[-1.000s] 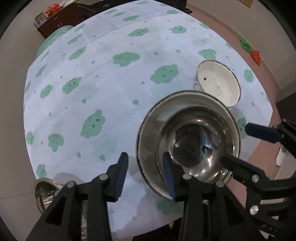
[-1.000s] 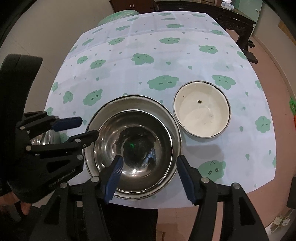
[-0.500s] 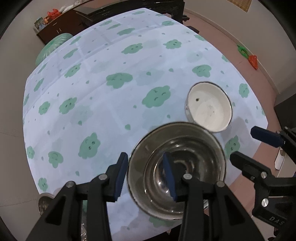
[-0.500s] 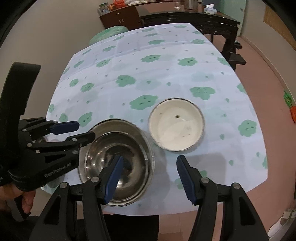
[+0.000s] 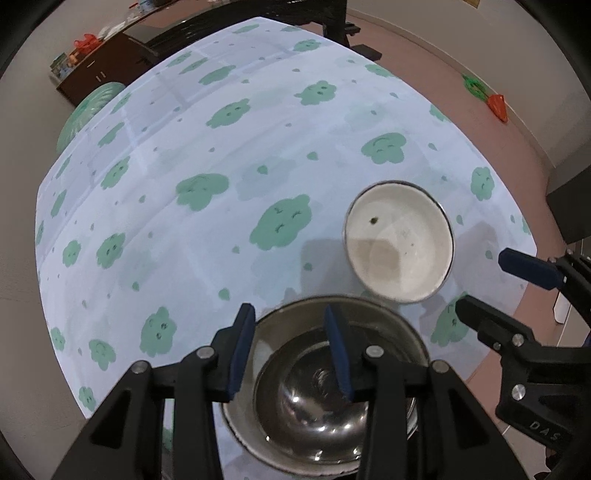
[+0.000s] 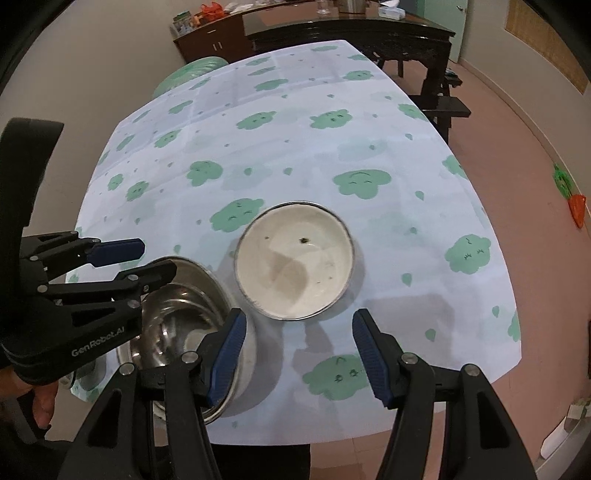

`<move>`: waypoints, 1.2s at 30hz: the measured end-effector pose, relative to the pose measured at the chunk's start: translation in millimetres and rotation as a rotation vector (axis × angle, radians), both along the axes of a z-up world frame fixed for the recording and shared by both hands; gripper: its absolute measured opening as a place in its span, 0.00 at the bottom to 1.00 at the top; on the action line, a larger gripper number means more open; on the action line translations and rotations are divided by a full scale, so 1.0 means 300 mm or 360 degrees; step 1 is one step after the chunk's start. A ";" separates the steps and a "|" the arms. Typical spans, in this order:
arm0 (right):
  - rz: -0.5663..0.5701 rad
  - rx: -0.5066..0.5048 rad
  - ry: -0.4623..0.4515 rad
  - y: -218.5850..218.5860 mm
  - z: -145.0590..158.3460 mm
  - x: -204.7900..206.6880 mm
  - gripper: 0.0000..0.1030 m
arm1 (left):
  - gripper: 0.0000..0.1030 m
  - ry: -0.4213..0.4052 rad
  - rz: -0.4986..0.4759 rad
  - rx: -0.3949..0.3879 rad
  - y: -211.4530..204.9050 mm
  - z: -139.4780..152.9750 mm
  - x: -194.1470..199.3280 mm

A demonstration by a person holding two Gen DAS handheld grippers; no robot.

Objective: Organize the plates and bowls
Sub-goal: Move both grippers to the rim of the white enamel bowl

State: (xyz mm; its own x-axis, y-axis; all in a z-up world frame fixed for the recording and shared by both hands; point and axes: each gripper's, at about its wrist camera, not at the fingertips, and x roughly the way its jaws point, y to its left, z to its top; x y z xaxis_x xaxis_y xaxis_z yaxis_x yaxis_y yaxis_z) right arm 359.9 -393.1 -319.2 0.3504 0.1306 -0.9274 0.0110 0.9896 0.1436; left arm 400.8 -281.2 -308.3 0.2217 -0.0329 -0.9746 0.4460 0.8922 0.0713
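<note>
My left gripper [image 5: 290, 352] is shut on the wall of a steel bowl [image 5: 314, 417], one finger outside the rim and one inside; a second rim shows within it. The right wrist view shows this steel bowl [image 6: 177, 325] tilted, overhanging the table's near-left edge, under the left gripper [image 6: 147, 258]. A white bowl [image 6: 295, 262] with a dark speck sits on the cloud-print tablecloth [image 6: 332, 147]. My right gripper [image 6: 299, 356] hangs open just in front of it, with nothing between its fingers. In the left wrist view the white bowl [image 5: 399, 242] lies left of the right gripper [image 5: 506, 291].
A dark wooden table [image 6: 351, 29] and a cabinet [image 6: 210, 40] stand beyond the far end, with a green cushion [image 6: 192, 72] beside it. An orange and green toy [image 6: 572, 199] lies on the floor at the right. A person's hand [image 6: 40, 406] shows at lower left.
The left gripper has carried the steel bowl away from the white bowl to the table's near-left edge. The right gripper has shifted from over the steel bowl to in front of the white bowl.
</note>
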 end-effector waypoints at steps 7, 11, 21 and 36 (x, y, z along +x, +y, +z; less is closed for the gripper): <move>-0.0054 -0.0006 0.0027 -0.060 -0.043 0.028 0.60 | 0.39 0.0016 -0.0049 0.0027 -0.069 -0.037 0.041; -0.0073 -0.0015 0.0048 -0.086 -0.075 0.052 0.60 | 0.39 0.0033 -0.0060 0.0049 -0.097 -0.067 0.065; -0.0078 -0.0030 0.0092 -0.106 -0.133 0.099 0.60 | 0.41 0.0073 -0.0083 0.0075 -0.143 -0.124 0.111; -0.0072 0.0018 0.0138 -0.132 -0.176 0.131 0.36 | 0.32 0.0089 -0.0107 0.0072 -0.193 -0.151 0.142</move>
State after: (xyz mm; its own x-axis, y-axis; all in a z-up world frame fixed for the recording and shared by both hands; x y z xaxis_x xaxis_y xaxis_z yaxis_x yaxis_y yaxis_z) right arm 399.2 -432.6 -372.1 0.2745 0.1274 -0.9531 0.0686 0.9861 0.1515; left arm 443.4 -339.2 -353.7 0.1655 -0.0018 -0.9862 0.5094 0.8564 0.0840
